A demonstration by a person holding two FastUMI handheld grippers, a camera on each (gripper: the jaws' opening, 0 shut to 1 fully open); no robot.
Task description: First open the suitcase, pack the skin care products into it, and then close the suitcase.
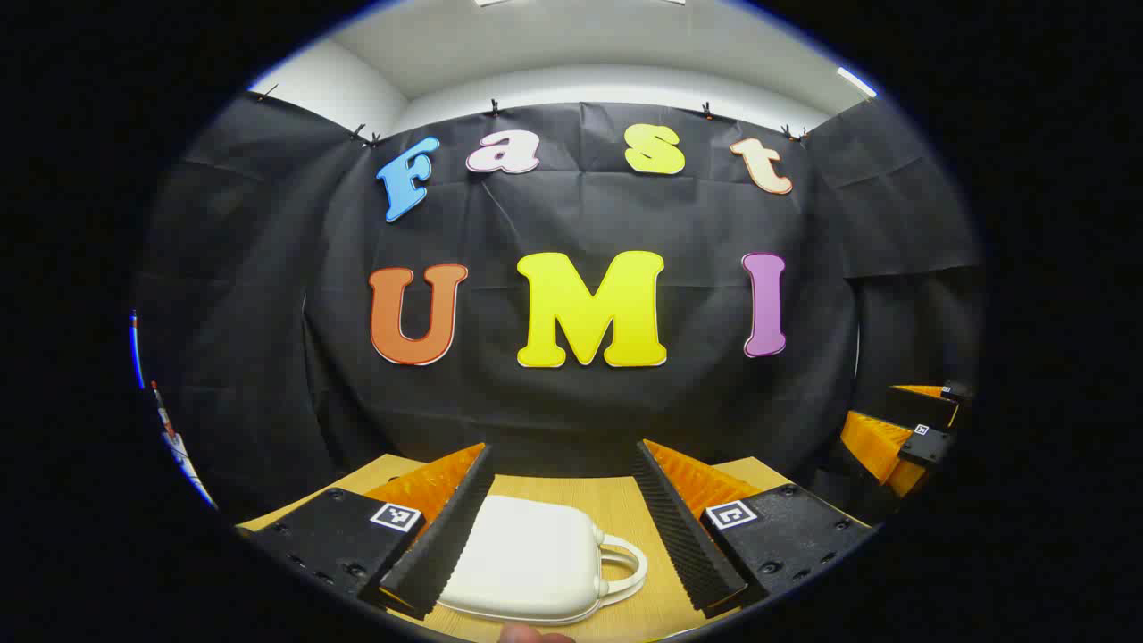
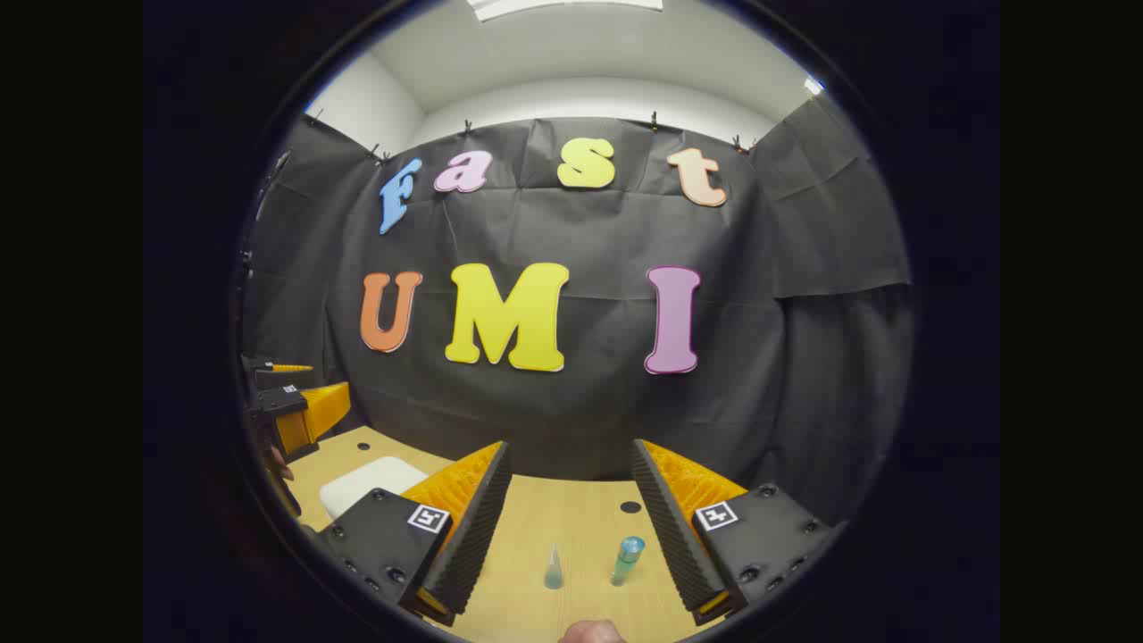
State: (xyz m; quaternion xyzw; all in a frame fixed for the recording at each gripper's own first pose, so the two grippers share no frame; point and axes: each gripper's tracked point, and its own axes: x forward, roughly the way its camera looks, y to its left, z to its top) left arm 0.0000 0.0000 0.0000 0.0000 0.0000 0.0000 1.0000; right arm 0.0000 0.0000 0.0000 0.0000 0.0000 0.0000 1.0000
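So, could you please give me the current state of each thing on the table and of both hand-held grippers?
Suitcase: closed, lying flat on the table, handle to the right.
Small clear bottle: upright on the table.
Blue-capped bottle: upright, beside the clear one, not touching it.
Left hand-held gripper: open, above the suitcase, holding nothing.
Right hand-held gripper: open, above the two bottles, holding nothing.

A recording booth, not a lived-in room. Black cloth pinned up with small clips as a backdrop on three sides, plain white wall and ceiling above with strip lights. One light wooden table pushed against the cloth, bearing only a few staged props: white suitcase, two small bottles.
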